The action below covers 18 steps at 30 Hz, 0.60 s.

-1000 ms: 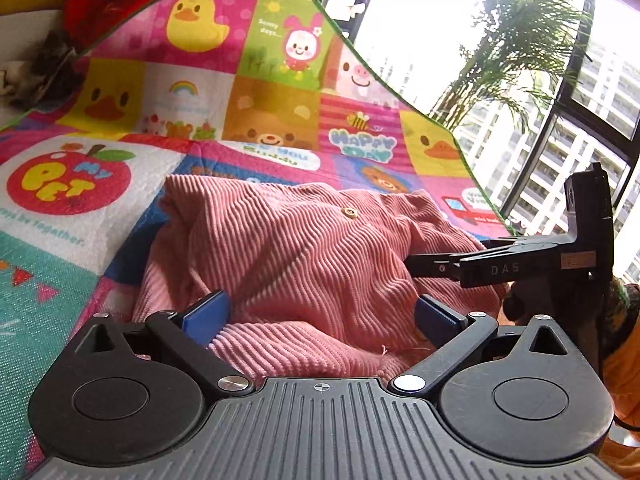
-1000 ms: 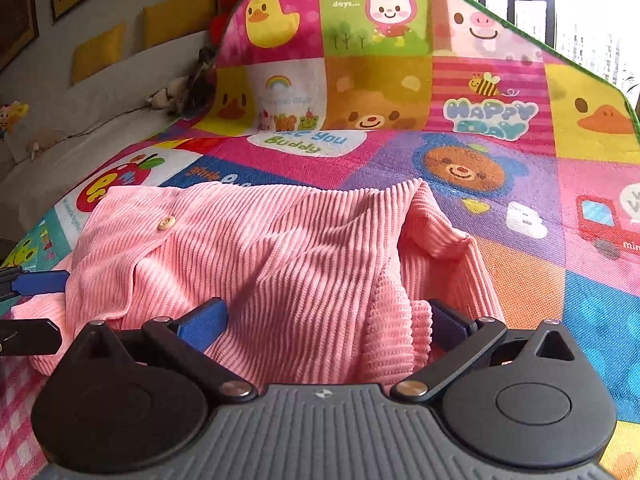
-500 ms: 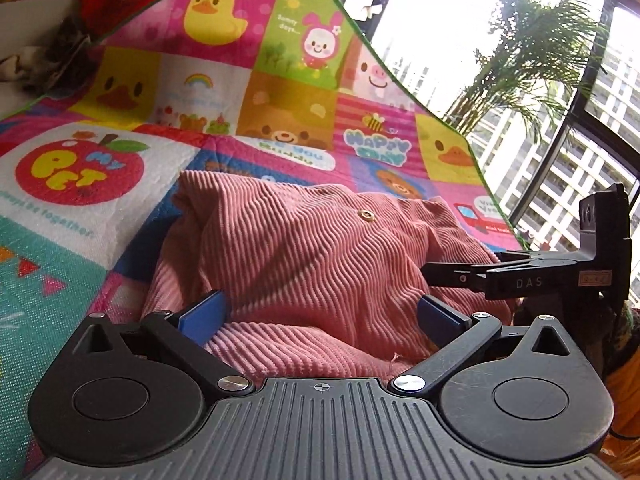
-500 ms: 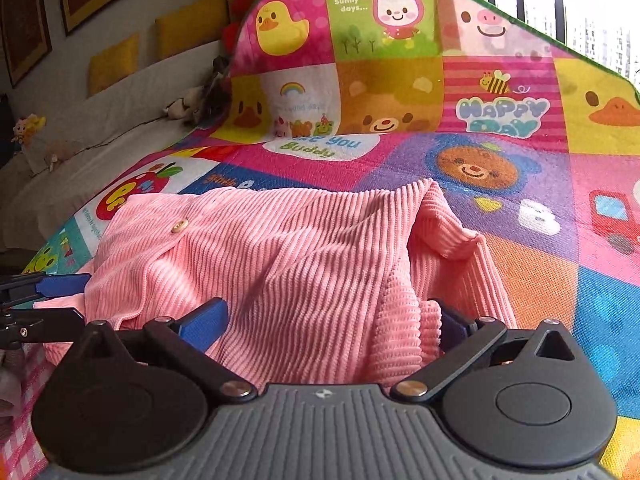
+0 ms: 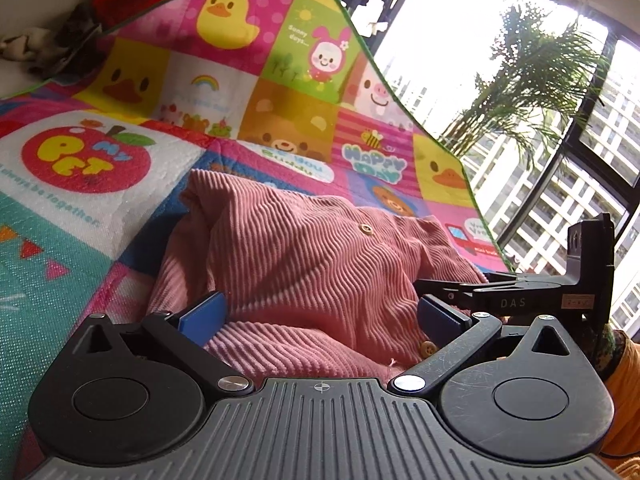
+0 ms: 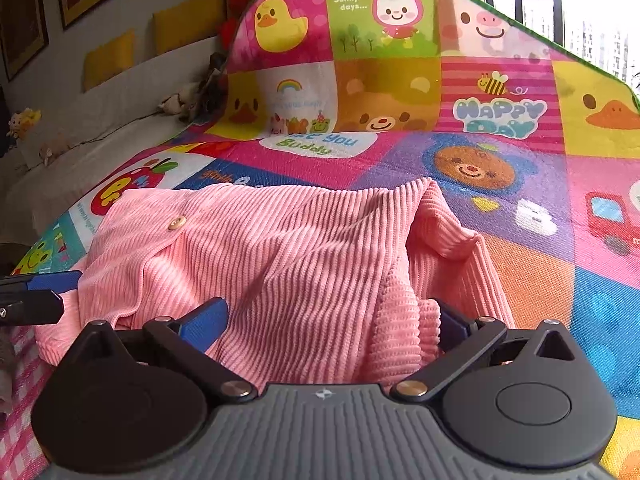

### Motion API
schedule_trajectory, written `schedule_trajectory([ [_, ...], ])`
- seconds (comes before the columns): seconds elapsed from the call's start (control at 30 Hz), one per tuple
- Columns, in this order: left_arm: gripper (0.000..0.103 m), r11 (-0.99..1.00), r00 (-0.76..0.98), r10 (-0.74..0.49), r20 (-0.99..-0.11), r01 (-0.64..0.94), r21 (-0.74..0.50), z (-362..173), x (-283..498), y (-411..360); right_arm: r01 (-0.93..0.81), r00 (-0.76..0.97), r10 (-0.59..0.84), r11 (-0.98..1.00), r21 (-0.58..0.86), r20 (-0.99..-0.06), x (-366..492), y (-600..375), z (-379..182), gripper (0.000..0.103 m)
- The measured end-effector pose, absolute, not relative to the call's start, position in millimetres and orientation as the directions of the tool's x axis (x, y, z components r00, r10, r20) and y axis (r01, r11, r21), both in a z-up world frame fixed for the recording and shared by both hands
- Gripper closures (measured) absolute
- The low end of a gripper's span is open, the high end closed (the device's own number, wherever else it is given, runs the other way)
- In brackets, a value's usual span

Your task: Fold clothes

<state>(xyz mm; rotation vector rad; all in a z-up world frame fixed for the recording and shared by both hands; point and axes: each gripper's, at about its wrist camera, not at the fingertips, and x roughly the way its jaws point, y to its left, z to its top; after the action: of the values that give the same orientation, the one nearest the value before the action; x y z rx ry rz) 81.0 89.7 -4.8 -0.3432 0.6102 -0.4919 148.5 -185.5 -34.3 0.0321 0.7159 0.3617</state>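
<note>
The left gripper [image 5: 322,314] stood wide, its blue pads flanking a bunched fold of the 1 pink cardigan [image 5: 312,272]. The right gripper [image 6: 326,320] was also wide, with fabric heaped between its fingers. The ribbed corduroy garment, showing 2 round buttons, lay rumpled on the patchwork cartoon mat [image 6: 532,280].
</note>
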Motion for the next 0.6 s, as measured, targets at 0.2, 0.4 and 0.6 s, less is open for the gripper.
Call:
schedule_trajectory([
  [0.2,0.000,0.816,0.709,-0.546,-0.446,0.330,-0.475,-7,80,88,-0.312,0.695,0.316,0.942,0.125,-0.646,148,-188,-34,0.000],
  [0.4,0.000,0.819,0.711,-0.543,-0.447,0.332,-0.467,-10,81,88,-0.295,0.702,0.291,0.950,0.106,-0.650,146,-181,-33,0.000],
  [0.6,0.000,0.809,0.715,-0.550,-0.431,0.328,-0.488,-11,79,93,-0.282,0.709,0.268,0.956,0.085,-0.652,146,-178,-34,0.000],
])
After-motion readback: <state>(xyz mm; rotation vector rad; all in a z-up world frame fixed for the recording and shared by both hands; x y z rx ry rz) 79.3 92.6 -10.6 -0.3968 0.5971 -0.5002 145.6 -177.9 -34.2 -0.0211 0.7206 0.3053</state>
